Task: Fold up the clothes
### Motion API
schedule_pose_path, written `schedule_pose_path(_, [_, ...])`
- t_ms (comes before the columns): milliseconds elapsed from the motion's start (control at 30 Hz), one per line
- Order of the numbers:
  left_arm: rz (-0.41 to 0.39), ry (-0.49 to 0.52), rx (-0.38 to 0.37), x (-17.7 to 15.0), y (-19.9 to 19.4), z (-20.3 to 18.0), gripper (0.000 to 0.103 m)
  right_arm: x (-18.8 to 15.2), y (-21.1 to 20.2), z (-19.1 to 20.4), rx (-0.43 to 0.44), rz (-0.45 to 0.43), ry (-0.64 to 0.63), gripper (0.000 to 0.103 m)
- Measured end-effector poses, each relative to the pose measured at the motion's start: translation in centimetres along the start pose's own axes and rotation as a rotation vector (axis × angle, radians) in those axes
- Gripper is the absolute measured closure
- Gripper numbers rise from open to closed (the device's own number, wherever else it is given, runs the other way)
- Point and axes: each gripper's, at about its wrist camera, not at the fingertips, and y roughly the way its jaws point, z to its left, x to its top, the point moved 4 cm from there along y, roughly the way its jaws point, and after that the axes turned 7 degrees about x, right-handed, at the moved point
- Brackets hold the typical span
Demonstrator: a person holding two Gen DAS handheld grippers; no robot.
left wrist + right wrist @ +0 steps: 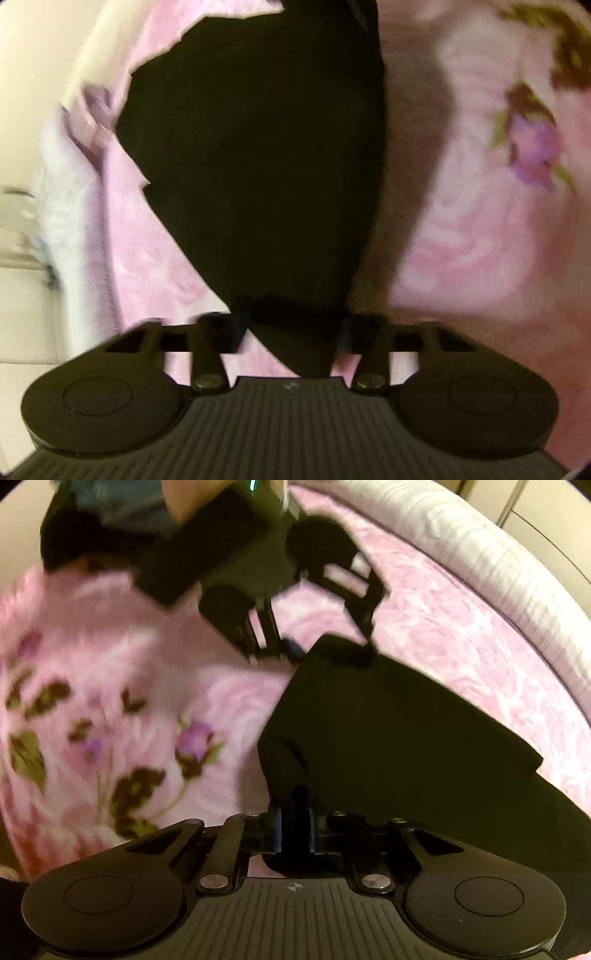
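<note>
Both the left gripper (291, 332) and right gripper (295, 823) pinch the black garment (388, 738) over a pink floral blanket (110, 664)

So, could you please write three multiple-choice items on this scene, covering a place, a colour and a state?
1. Where does the black cloth garment lie?
A. on a pink floral blanket
B. in a basket
C. on a wooden floor

2. What colour are the blanket's flower buds?
A. yellow
B. purple
C. blue

3. What is the right gripper doing?
A. hanging open
B. shut on the garment
C. holding a hanger

A: the pink floral blanket surrounds the garment.
B: the buds show purple.
B: its fingers pinch black fabric.
</note>
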Motion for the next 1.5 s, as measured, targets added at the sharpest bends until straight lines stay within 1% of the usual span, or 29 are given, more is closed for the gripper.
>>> schedule_pose_path(33, [0.022,-0.052,-0.025,0.1,0.1,0.9,0.090,0.3,-1.2,-0.7,0.014,-0.017,0.032,0.093])
schedule_pose_path(67, [0.043,-0.095,-0.031,0.3,-0.2,1.9,0.092,0.5,-2.4,-1.5,0.028,-0.034,0.067,0.093])
schedule_pose_path(133, [0.072,-0.174,-0.026,0.8,-1.4,4.5,0.094,1.0,-4.9,-3.3,0.064,-0.075,0.146,0.093])
schedule_pose_path(200, [0.094,-0.270,-0.030,1.4,-2.4,7.9,0.095,1.3,-7.4,-5.6,0.110,-0.124,0.236,0.094])
schedule_pose_path(267, [0.098,-0.310,-0.032,2.3,-3.3,11.6,0.095,0.9,-10.2,-8.3,0.133,-0.167,0.304,0.094])
schedule_pose_path(367, [0.089,-0.309,-0.029,4.5,-3.9,17.8,0.095,-0.2,-14.3,-12.8,0.165,-0.240,0.404,0.094])
schedule_pose_path(467, [0.083,-0.293,-0.035,7.7,-2.5,24.2,0.095,-2.1,-18.2,-17.5,0.167,-0.308,0.483,0.094])
schedule_pose_path(567, [0.094,-0.235,-0.063,11.4,0.5,29.8,0.095,-4.6,-21.1,-22.7,0.169,-0.369,0.549,0.094])
schedule_pose_path(700, [0.108,-0.196,-0.113,16.8,5.2,35.8,0.095,-8.9,-23.4,-29.5,0.166,-0.432,0.632,0.094])
schedule_pose_path(767, [0.109,-0.183,-0.143,19.0,8.0,38.1,0.094,-11.4,-24.1,-32.7,0.180,-0.459,0.678,0.094])
schedule_pose_path(833, [0.108,-0.164,-0.168,21.0,11.7,40.5,0.094,-14.1,-24.4,-35.6,0.180,-0.472,0.720,0.094])
schedule_pose_path(967, [0.108,-0.152,-0.207,24.4,18.7,41.6,0.093,-19.9,-23.3,-41.0,0.173,-0.487,0.853,0.094])
schedule_pose_path(1033, [0.115,-0.187,-0.225,25.7,22.3,41.5,0.087,-22.8,-22.0,-43.5,0.171,-0.489,0.929,0.094])
schedule_pose_path(1100, [0.127,-0.270,-0.243,26.3,24.6,41.4,0.084,-25.6,-20.4,-45.6,0.169,-0.485,1.014,0.093])
schedule_pose_path(1167, [0.135,-0.376,-0.262,26.3,26.0,41.5,0.084,-28.1,-18.8,-46.6,0.172,-0.481,1.121,0.091])
schedule_pose_path(1233, [0.155,-0.486,-0.280,25.3,25.9,41.6,0.082,-30.6,-17.2,-47.5,0.175,-0.477,1.228,0.078])
schedule_pose_path(1267, [0.169,-0.539,-0.283,24.5,25.5,41.4,0.080,-31.3,-17.0,-47.7,0.165,-0.469,1.264,0.074])
schedule_pose_path(1300, [0.185,-0.594,-0.284,23.5,25.0,41.3,0.077,-32.0,-16.9,-47.8,0.154,-0.461,1.298,0.072])
schedule_pose_path(1333, [0.205,-0.654,-0.288,22.4,24.6,41.0,0.076,-32.2,-17.3,-47.8,0.128,-0.454,1.296,0.069])
schedule_pose_path(1367, [0.224,-0.715,-0.292,21.2,24.1,40.8,0.076,-32.4,-17.8,-47.8,0.100,-0.447,1.289,0.062])
schedule_pose_path(1400, [0.244,-0.783,-0.294,19.9,23.4,40.3,0.075,-31.8,-18.2,-48.0,0.075,-0.444,1.247,0.057])
schedule_pose_path(1433, [0.266,-0.856,-0.294,18.5,22.7,39.6,0.073,-31.1,-18.7,-48.2,0.050,-0.442,1.200,0.055])
schedule_pose_path(1500, [0.310,-1.001,-0.296,16.1,21.9,38.1,0.072,-29.6,-19.5,-48.7,0.001,-0.437,1.106,0.049])
